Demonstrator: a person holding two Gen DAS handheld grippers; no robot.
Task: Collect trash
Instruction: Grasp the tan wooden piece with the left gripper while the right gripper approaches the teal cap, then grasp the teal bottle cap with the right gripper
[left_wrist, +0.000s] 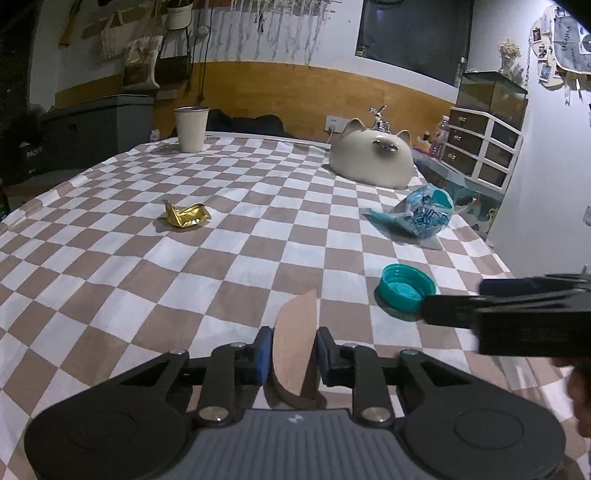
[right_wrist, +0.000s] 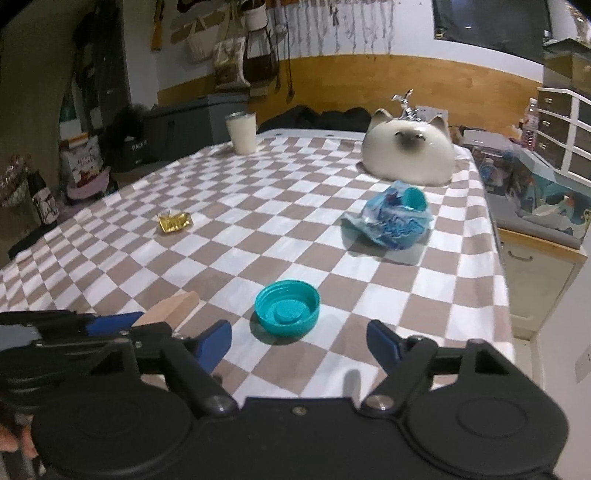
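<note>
Left tool (left_wrist: 291, 354) pinches a tan scrap (left_wrist: 295, 354); right tool (right_wrist: 299, 341) spread, teal cap (right_wrist: 287, 312) just at its 12 o'clock. Gold wrapper (right_wrist: 173, 222) lies at 10 o'clock on the table (right_wrist: 258, 206).

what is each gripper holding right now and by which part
Left gripper grips a tan curved piece across its flat sides. Right gripper holds nothing.

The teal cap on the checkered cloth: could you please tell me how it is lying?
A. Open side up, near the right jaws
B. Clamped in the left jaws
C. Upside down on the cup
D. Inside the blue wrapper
A: the teal cap shows its hollow inside facing up, on the cloth just ahead of the right gripper, whose jaws stand apart.
</note>
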